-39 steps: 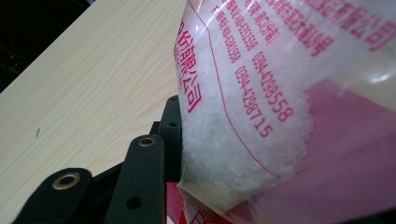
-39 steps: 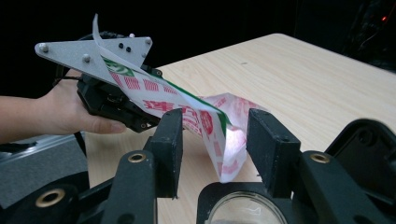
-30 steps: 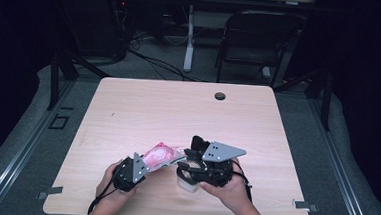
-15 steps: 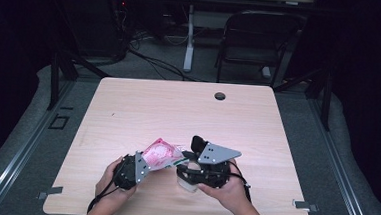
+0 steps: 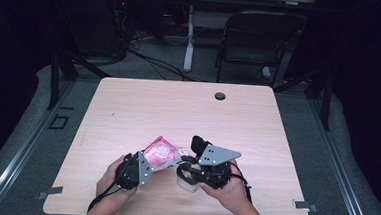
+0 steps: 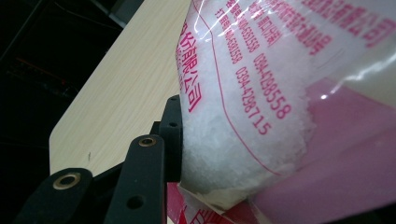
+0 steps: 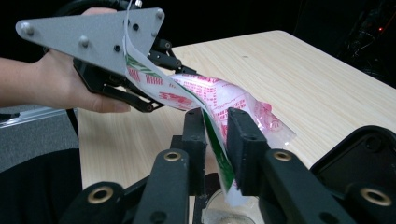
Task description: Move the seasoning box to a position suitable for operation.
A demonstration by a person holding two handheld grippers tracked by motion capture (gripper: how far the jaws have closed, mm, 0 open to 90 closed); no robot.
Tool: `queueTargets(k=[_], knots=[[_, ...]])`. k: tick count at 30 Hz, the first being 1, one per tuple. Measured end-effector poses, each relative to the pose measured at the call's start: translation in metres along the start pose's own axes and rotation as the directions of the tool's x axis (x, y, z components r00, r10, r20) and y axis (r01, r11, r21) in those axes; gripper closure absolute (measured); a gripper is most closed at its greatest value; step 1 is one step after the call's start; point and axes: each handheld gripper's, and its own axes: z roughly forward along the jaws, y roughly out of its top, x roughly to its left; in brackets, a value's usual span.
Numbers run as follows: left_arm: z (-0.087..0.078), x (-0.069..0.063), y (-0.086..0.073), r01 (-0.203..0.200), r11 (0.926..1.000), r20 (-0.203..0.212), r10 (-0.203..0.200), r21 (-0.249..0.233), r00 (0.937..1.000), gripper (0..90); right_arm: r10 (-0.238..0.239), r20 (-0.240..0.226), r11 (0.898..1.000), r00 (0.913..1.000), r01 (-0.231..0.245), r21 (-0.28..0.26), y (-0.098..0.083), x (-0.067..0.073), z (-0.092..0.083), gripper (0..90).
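Here, left to right:
Left hand-held gripper: clamped on the bag's full end, low over the desk.
Bag: soft clear-and-pink printed film, white granules inside; spans both grippers.
Right hand-held gripper: jaws have just been closing, pinching the bag's flat edge.
Cup: clear, round, directly below.
Advice: keep the film taut; tilt slowly over the cup.

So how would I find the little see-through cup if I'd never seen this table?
Start at the wooden table and go to its near edge, where two hands hold black grippers. Under the right gripper stands a small clear cup, just below the low end of the pink-printed plastic bag of white grains. It is the one round, see-through, upright thing there.
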Motion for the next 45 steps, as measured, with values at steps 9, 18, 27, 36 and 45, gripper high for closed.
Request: queueTargets(k=[9,18,27,36,45], knots=[[-0.002,0.004,0.005,-0.004,1.0000,-0.017,0.004,-0.003,0.9998,65.7,-0.017,-0.004,1.000,0.9998,0.017,0.012,-0.002,-0.001,-0.001,89.3],[-0.005,0.006,0.008,0.000,0.9998,-0.045,-0.001,-0.020,0.9990,65.7,-0.023,0.004,1.000,0.9997,0.023,0.013,-0.003,-0.002,-0.004,90.0],[-0.008,0.010,0.016,0.003,0.9990,-0.067,-0.006,-0.045,0.9977,65.8,-0.018,0.012,1.000,0.9998,0.018,0.013,-0.006,-0.005,-0.008,90.0],[-0.011,0.010,0.019,0.004,0.9981,-0.086,-0.009,-0.062,0.9962,65.8,-0.020,0.011,1.000,0.9997,0.020,0.017,-0.009,-0.004,-0.011,90.0],[-0.012,0.008,0.022,-0.008,0.9976,-0.098,0.002,-0.069,0.9952,65.9,-0.027,0.020,0.999,0.9994,0.026,0.037,-0.014,-0.004,-0.012,90.0]])
